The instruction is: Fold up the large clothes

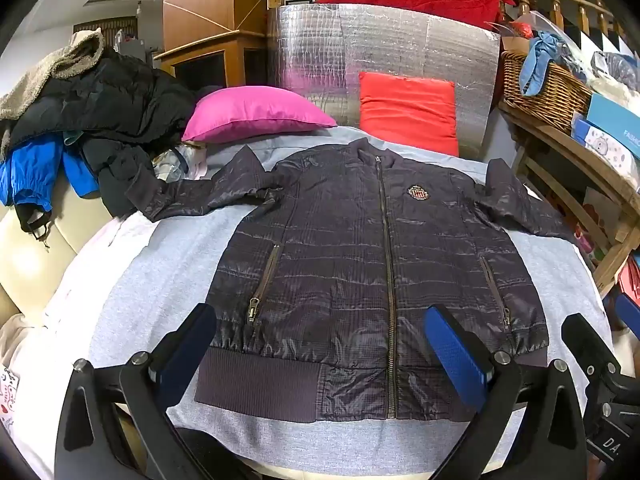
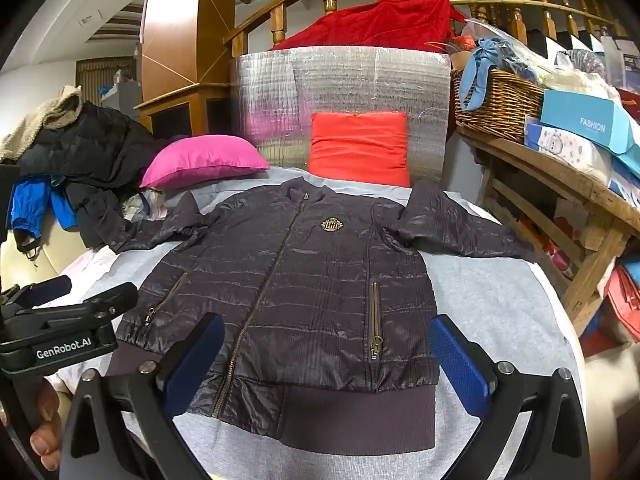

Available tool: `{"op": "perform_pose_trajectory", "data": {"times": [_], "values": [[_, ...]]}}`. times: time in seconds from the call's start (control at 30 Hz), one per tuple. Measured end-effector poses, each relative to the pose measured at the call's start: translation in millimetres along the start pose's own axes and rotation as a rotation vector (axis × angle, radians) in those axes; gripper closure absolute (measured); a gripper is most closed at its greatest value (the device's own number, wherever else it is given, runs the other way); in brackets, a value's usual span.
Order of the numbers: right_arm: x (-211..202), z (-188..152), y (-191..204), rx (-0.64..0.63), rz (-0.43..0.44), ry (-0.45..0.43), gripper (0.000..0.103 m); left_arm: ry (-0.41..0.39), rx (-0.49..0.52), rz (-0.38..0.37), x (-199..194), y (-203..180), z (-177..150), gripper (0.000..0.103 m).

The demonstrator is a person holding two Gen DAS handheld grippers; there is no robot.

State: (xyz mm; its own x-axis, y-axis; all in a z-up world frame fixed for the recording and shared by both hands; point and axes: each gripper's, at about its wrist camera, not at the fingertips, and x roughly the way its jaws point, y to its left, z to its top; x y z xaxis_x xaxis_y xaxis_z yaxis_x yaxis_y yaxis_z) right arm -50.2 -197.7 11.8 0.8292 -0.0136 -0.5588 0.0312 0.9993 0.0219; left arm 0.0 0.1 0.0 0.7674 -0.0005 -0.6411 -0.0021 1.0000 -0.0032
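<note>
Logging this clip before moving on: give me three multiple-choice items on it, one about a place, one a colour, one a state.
1. Where does the jacket lie?
A. in the wicker basket
B. flat on the grey sheet
C. over the railing

2. What colour is the pillow beyond the jacket's sleeve, beside the red cushion?
A. pink
B. green
C. white

3. How is the jacket's front zip?
A. wide open
C. torn off
B. closed up to the collar

Answers: 1 B, it is spread front up on the sheet; 2 A, bright pink fabric; 3 B, both front panels meet along the zip. The left gripper and right gripper are open, holding nothing.
</note>
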Motion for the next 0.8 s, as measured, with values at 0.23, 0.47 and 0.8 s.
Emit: {"op": "perform_pose_trajectory", "data": {"times": [0.23,0.47,0.8], "values": [[0.1,0.9,1.8,-0.003,-0.001,0.006,0.000,0.003,0.002,-0.001,-0.4,-2.9,-1.4,0.000],[1.8,2.5,2.9,-0.005,-0.002,0.013,0.000,0.003,0.000,-0.003,0.7,-2.5,0.7,0.000],[1.1,0.8,0.8,0.004,-0.007,0.014,0.000,-0.003,0.011,-0.001,0.5,-1.1,-0.9,0.000]]}}
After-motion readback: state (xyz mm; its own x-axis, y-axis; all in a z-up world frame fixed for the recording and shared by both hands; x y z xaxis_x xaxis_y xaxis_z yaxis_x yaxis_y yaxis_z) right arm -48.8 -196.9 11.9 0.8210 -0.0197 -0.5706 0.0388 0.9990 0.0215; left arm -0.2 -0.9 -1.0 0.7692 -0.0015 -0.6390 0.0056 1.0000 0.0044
